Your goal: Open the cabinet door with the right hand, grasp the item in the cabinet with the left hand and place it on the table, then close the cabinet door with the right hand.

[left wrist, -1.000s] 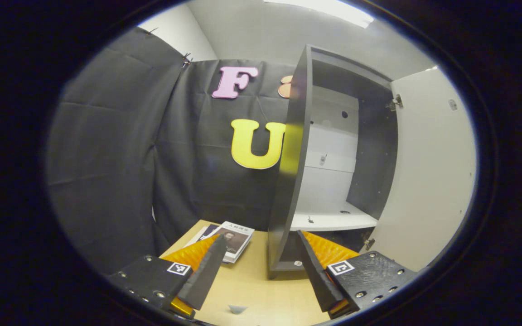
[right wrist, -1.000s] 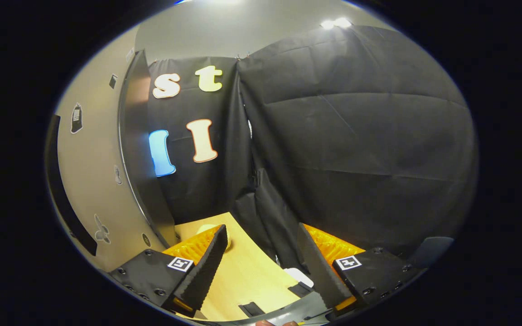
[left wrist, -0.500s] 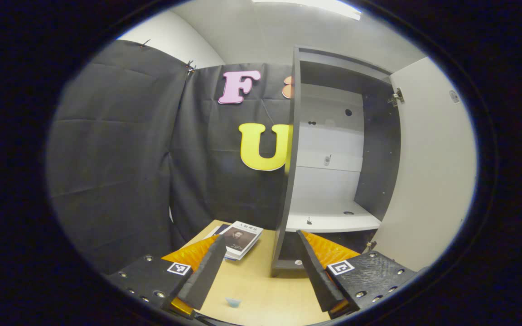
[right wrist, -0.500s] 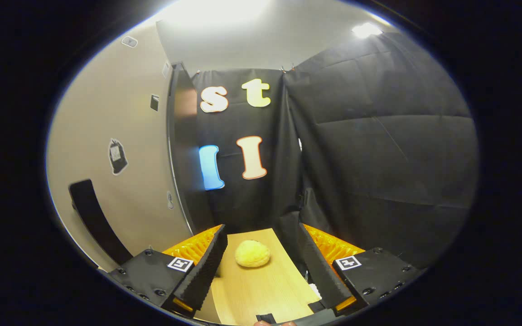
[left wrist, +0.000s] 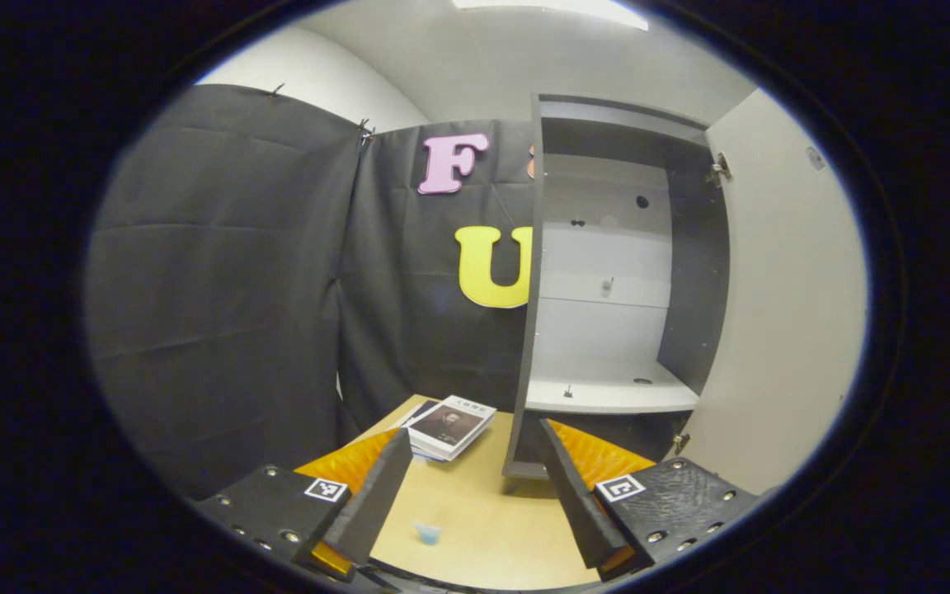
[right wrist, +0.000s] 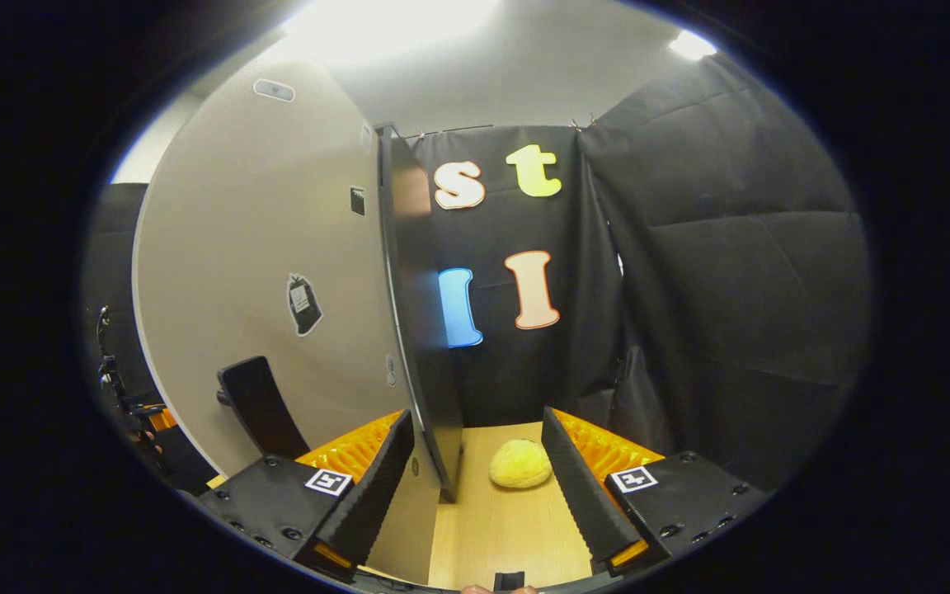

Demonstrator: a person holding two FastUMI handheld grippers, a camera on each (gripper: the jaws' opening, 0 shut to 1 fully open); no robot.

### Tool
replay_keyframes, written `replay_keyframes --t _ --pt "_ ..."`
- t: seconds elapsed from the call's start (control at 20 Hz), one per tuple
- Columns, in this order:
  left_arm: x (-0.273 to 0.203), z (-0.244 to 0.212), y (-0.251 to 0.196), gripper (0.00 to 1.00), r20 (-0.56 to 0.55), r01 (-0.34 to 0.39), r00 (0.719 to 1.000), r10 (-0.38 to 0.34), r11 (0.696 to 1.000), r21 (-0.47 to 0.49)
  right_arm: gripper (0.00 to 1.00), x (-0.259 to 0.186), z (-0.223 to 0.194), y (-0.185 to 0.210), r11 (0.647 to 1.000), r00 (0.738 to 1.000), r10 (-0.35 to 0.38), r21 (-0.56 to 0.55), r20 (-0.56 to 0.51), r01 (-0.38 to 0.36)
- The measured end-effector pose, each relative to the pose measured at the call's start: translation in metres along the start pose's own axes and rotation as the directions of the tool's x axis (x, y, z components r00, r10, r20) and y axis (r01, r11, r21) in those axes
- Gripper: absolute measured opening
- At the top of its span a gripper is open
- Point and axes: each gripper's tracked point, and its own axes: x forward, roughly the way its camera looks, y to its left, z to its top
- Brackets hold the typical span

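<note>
Right claw gaping above table, cabinet door ajar left, yellow lump ahead

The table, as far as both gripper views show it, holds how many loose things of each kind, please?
Stacks of books: 1
Small blue cups: 1
Yellow round soft items: 1
Total: 3
</note>
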Motion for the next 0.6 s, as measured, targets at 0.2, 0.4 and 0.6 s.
replay_keyframes --t 0.2,0.4,0.6 --pt "0.007 -0.001 -0.002 0.94 0.008 0.005 1.0 -0.005 1.0 0.009 0.92 -0.002 -0.012 0.019 0.998 0.998 0.049 0.033 -0.025 -0.048" --pt "0.02 -0.008 0.01 0.93 -0.012 0.042 0.999 -0.042 0.999 -0.018 0.96 -0.003 -0.009 0.024 1.0 1.0 -0.014 0.015 0.006 0.014" --pt "0.043 -0.001 0.03 0.93 -0.006 0.073 0.997 -0.073 0.997 -0.018 0.96 0.002 -0.009 0.043 0.999 1.0 -0.015 -0.028 -0.018 0.015"
